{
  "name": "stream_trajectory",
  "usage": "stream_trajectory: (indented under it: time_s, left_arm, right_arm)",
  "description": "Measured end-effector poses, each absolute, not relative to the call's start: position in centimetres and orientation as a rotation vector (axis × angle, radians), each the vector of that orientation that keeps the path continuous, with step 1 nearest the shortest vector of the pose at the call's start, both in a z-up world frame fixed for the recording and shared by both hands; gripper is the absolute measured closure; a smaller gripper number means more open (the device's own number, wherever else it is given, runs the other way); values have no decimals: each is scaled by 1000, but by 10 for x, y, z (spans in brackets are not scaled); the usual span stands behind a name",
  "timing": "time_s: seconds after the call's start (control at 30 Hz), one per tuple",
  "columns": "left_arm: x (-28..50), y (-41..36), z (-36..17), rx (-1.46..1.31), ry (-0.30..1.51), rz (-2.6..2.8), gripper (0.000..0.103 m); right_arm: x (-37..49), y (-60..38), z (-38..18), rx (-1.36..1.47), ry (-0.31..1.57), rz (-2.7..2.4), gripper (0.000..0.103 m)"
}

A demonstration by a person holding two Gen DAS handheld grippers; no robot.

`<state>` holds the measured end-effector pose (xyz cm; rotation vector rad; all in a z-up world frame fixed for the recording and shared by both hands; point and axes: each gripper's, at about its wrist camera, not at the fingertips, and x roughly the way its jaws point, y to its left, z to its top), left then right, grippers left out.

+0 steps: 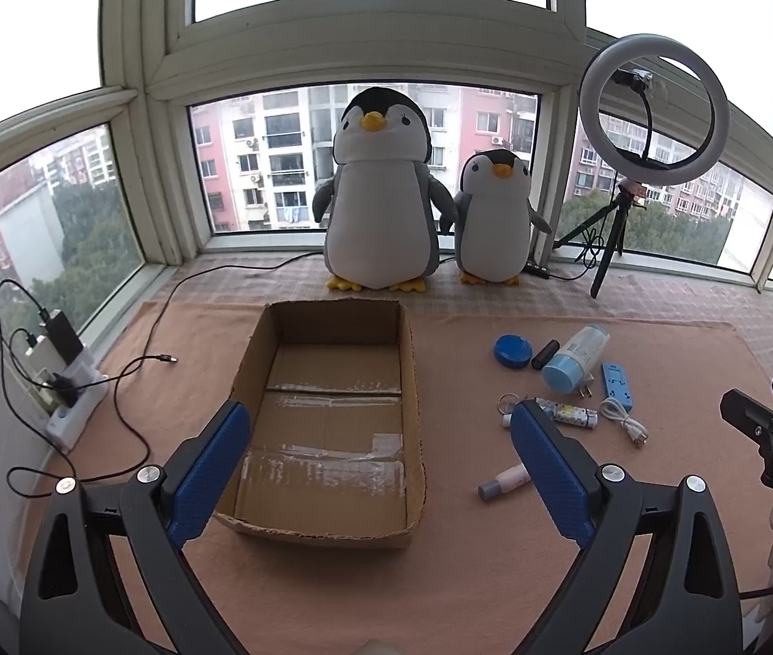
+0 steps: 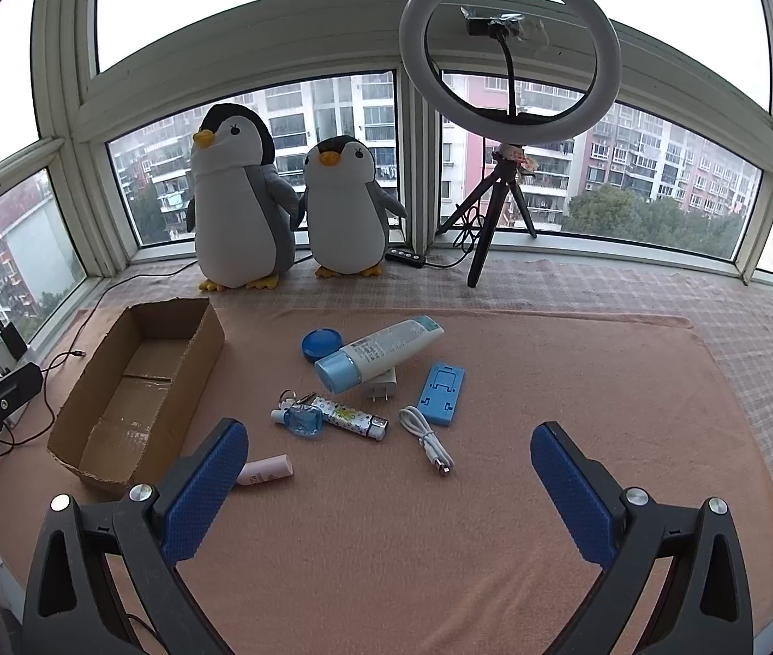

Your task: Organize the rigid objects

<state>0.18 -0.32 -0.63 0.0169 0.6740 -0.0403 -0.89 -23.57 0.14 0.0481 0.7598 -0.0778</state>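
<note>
An empty cardboard box (image 1: 411, 382) (image 2: 198, 352) lies open on the peach cloth. To its right lie small items: a blue round tin (image 2: 322, 344), a white tube with a blue cap (image 2: 381, 350), a white plug (image 2: 383, 382), a blue phone stand (image 2: 442, 393), a white cable (image 2: 427, 439), a patterned stick (image 2: 351, 417), a small blue bottle with a keyring (image 2: 301, 419) and a pink tube (image 2: 266, 470). My left gripper (image 1: 381, 458) is open above the box's near end. My right gripper (image 2: 389, 469) is open, empty, near the cable.
Two plush penguins (image 1: 381, 191) (image 1: 495, 218) stand at the window behind the box. A ring light on a tripod (image 2: 511, 54) stands at the back right. Chargers and black cables (image 1: 59, 360) lie at the left edge by the window.
</note>
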Motion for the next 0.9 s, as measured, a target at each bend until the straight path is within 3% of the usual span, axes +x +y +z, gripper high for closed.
stream_trajectory:
  time_s: [0.63, 0.9]
  left_arm:
    - [42, 87, -84, 26, 817, 228, 6]
    - [64, 118, -127, 30, 907, 291, 11]
  right_arm:
    - [-1, -242, -14, 67, 801, -62, 0]
    - [7, -262, -36, 92, 834, -107, 0]
